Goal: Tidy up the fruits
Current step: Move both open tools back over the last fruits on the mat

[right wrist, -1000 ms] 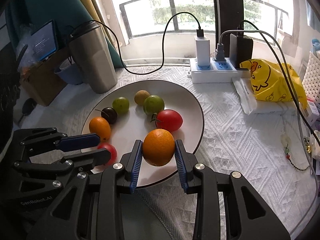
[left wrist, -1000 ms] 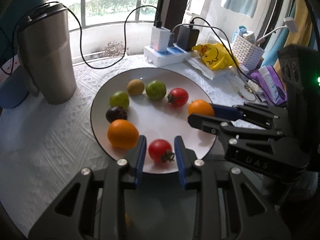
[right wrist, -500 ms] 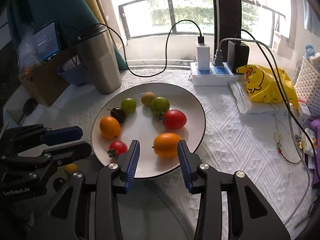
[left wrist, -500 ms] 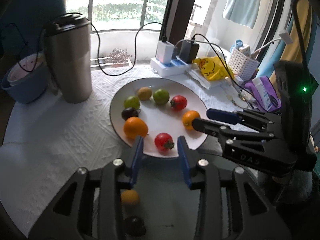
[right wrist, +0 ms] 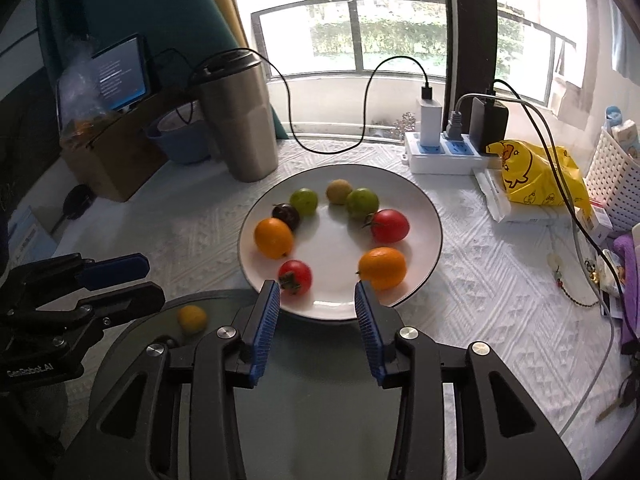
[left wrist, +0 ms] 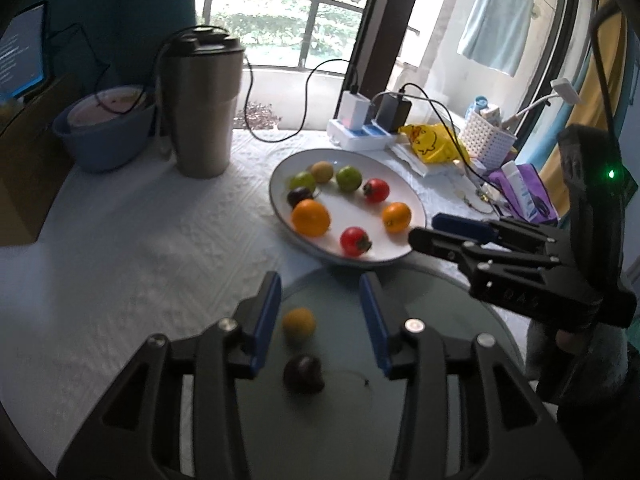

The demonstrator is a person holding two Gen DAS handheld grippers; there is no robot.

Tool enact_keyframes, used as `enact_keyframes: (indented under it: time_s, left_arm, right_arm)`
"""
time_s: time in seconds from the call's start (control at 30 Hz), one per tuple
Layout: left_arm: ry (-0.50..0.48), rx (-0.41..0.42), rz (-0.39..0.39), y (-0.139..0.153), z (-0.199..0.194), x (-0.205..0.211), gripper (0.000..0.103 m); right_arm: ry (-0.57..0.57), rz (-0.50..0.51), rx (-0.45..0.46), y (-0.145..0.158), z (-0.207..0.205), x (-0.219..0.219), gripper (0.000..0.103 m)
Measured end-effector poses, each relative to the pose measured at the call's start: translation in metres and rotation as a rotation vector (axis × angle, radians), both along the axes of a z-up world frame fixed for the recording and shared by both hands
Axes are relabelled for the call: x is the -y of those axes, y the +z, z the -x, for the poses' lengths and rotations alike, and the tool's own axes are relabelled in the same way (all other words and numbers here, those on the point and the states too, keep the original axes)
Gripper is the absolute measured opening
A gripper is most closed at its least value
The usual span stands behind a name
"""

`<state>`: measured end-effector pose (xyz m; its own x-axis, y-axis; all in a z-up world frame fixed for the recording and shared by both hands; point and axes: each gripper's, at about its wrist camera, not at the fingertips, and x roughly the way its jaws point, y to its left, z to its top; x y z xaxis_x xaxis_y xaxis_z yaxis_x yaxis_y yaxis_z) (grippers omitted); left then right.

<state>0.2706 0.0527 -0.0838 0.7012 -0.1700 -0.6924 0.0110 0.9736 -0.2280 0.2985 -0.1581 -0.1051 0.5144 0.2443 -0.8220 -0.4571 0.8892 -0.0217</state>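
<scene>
A white plate [right wrist: 420, 212] holds several fruits in a ring: two oranges [right wrist: 273, 237], two red tomatoes [right wrist: 390, 225], green fruits [right wrist: 362, 203] and a dark plum [right wrist: 286, 215]. It also shows in the left wrist view [left wrist: 404, 190]. A grey round tray [left wrist: 332, 420] sits in front of it with a small orange fruit [left wrist: 299, 322] and a dark fruit [left wrist: 303, 373]. My left gripper [left wrist: 320, 304] is open and empty above the tray. My right gripper [right wrist: 316, 304] is open and empty over the plate's near rim.
A steel tumbler [right wrist: 238, 120] and a blue bowl [right wrist: 180, 140] stand at the back left. A power strip [right wrist: 444, 152] with cables, a yellow bag [right wrist: 536, 172] and a white basket [right wrist: 616, 184] are at the back right.
Both grippers have pulled back from the plate and risen. The right gripper let go of the orange, which now lies on the plate. The grey tray has come into view.
</scene>
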Motion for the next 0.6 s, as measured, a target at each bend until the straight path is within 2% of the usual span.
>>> enact_keyframes:
  time_s: [0.6]
  left_arm:
    - [0.013,-0.060,0.017,-0.035,0.043,0.002,0.043]
  right_arm:
    - [0.016,0.010,-0.031,-0.013,0.043,-0.007,0.041]
